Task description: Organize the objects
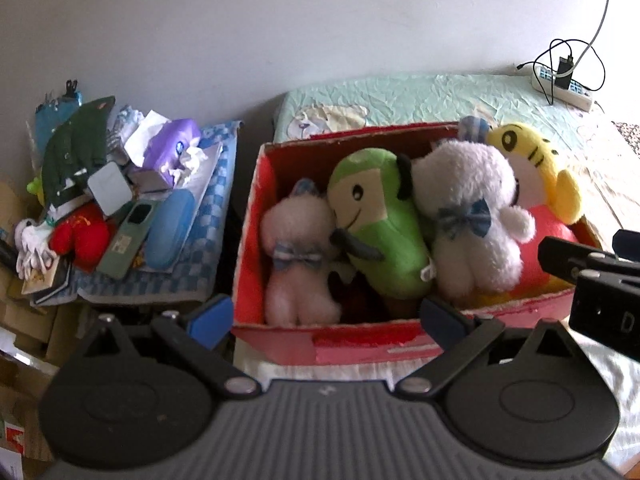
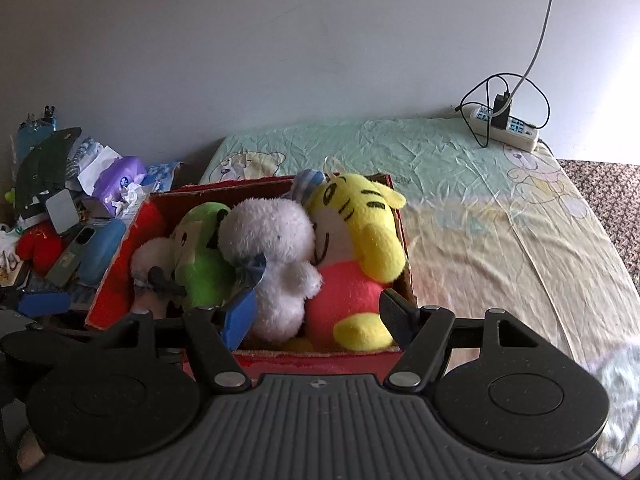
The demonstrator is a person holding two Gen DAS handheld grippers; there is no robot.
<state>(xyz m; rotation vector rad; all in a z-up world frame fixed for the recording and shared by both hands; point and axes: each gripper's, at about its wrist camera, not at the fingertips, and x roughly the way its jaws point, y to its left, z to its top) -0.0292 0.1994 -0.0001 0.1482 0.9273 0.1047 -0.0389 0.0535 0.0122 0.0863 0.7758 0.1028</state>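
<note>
Left wrist view: red box (image 1: 360, 344) on bed's left edge is packed with 4 plush toys (image 1: 372, 220). Left gripper (image 1: 326, 316) and right gripper (image 2: 316, 320) are spread wide, nothing held. Packing judged done; clutter pile (image 1: 120, 200) likely next.

home bedroom | bed sheet (image 2: 460, 200) | plush toys (image 2: 352, 240) | power strip (image 2: 506, 128)

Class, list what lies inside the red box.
Inside the red box: small white plush, green plush, larger white plush, yellow tiger plush. Anything beneath them is covered.
</note>
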